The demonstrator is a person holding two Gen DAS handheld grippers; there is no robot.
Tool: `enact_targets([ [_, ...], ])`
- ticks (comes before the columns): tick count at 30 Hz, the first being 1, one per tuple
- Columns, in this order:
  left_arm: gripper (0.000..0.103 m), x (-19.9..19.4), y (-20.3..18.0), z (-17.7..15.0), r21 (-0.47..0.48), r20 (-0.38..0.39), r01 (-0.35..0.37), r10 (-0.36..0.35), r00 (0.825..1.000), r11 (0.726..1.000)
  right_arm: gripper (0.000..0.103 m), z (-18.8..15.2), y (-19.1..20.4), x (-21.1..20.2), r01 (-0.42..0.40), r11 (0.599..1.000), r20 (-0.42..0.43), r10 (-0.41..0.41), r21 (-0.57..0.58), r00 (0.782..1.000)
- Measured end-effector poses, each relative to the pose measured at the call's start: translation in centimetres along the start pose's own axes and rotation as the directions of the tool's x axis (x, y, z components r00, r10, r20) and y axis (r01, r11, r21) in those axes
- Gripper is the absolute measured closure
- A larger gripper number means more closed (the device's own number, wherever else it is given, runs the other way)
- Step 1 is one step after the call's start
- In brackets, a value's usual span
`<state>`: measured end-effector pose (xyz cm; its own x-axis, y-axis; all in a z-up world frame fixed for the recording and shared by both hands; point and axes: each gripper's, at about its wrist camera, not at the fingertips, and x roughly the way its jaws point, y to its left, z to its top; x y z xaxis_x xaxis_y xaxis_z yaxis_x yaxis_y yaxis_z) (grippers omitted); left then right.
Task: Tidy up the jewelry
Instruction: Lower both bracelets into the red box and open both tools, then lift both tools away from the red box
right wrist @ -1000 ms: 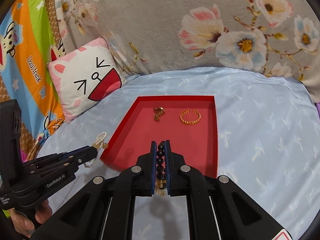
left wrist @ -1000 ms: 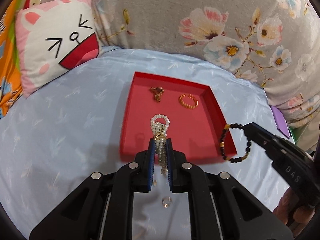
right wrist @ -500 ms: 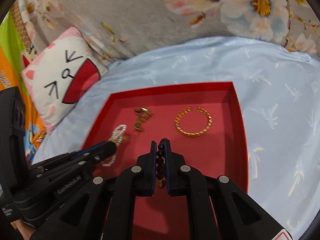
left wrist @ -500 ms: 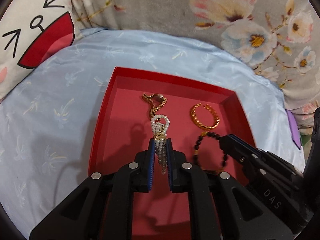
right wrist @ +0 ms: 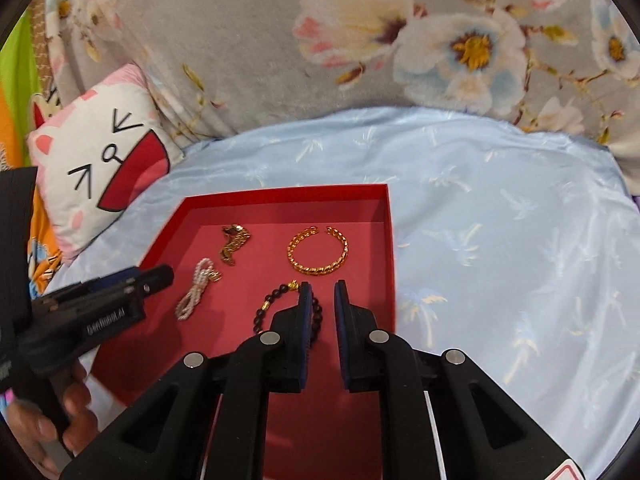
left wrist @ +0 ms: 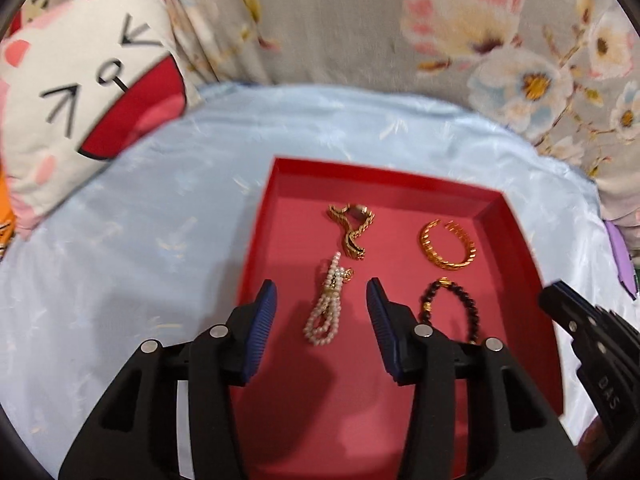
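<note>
A bed spread with a glossy pale-blue sheet [left wrist: 168, 208] fills the room's middle, backed by a grey floral cover [right wrist: 248, 48] and a soft cartoon-face pillow [left wrist: 80, 92] at the far left corner; on the sheet sits a shallow red tray [left wrist: 400, 184], matte and square-cornered; half a second ago each hand-held gripper was clamped on a bracelet above the tray; the jaws of both have just been opening, and both pieces now lie loose on the tray floor; the left hand-held gripper [left wrist: 322, 300] stands released, its ribbed blue pads wide on either side of the pearl bracelet [left wrist: 326, 308], a doubled strand of small white beads with a gold clasp; the right hand-held gripper [right wrist: 323, 298] is parted slightly, nothing between its pads, the dark round-bead bracelet [right wrist: 272, 304] lying beneath its left finger near the tray's right wall; towards the far edge rest a crumpled gold chain [left wrist: 352, 228] and an open gold link bangle [left wrist: 448, 244].
</note>
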<state>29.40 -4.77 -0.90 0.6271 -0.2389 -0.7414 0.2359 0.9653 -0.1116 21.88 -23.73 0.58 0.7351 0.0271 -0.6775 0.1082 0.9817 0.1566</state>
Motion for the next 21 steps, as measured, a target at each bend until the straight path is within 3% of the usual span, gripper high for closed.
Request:
enact_targets([
  [5, 0.058, -5.0, 1.5, -2.3, -0.029, 0.034, -0.014, 0.015, 0.999, 0.999, 0.082, -3.2, 0.1, -5.2, -0.044, 0.999, 0.007, 0.044, 0.007, 0.999],
  [10, 0.057, -8.8, 3.4, -7.3, -0.074, 0.002, -0.024, 0.024, 1.000, 0.997, 0.082, -7.9, 0.2, -9.1, -0.061, 0.998, -0.035, 0.062, 0.028, 0.997],
  [16, 0.057, -10.8, 3.8, -13.6, -0.089, -0.065, -0.022, 0.016, 0.998, 0.996, 0.082, -13.4, 0.1, -11.8, -0.067, 0.996, -0.112, 0.073, 0.055, 0.991],
  [21, 0.056, -11.2, 3.8, -16.6, -0.098, -0.098, -0.009, 0.000, 0.995, 0.995, 0.082, -16.5, 0.1, -12.7, -0.064, 0.996, -0.156, 0.073, 0.063, 0.985],
])
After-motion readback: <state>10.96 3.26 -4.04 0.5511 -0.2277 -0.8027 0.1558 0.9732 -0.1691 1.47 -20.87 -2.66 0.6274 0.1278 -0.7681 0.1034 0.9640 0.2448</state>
